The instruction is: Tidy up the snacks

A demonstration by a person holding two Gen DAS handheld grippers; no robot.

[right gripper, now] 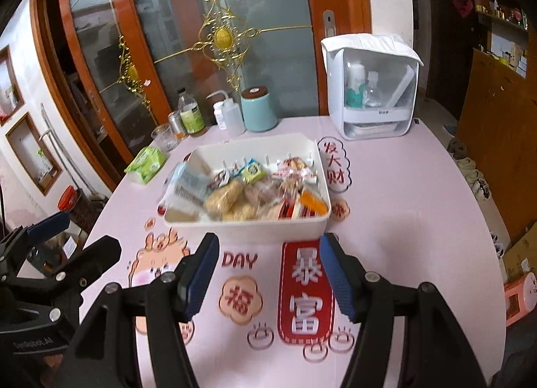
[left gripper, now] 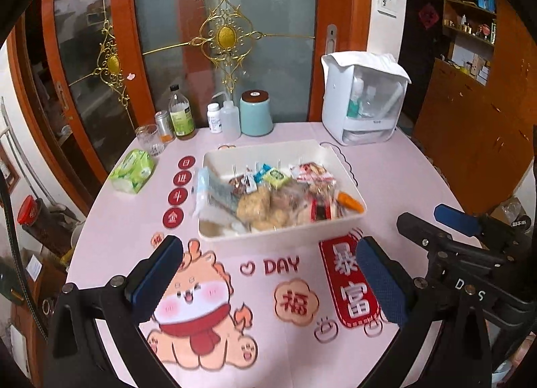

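Note:
A white plastic bin (left gripper: 349, 186) (right gripper: 248, 228) stands in the middle of the pink table, heaped with several wrapped snacks (left gripper: 268, 193) (right gripper: 255, 190): puffy golden pieces, small sachets, an orange packet. My left gripper (left gripper: 268, 274) hovers over the printed tablecloth in front of the bin, open and empty. My right gripper (right gripper: 268, 270) is also open with nothing between its blue pads, short of the bin's near wall. Each gripper shows at the edge of the other's view: the right gripper (left gripper: 446, 223) and the left gripper (right gripper: 60, 237).
At the table's back stand a white cabinet box (left gripper: 362, 102) (right gripper: 372, 92), a teal canister (left gripper: 255, 114) (right gripper: 258, 109), bottles (left gripper: 181, 112) (right gripper: 191, 116) and a glass (left gripper: 149, 139). A green tissue pack (left gripper: 132, 171) (right gripper: 147, 159) lies at the left. Glass doors (left gripper: 221, 35) stand behind.

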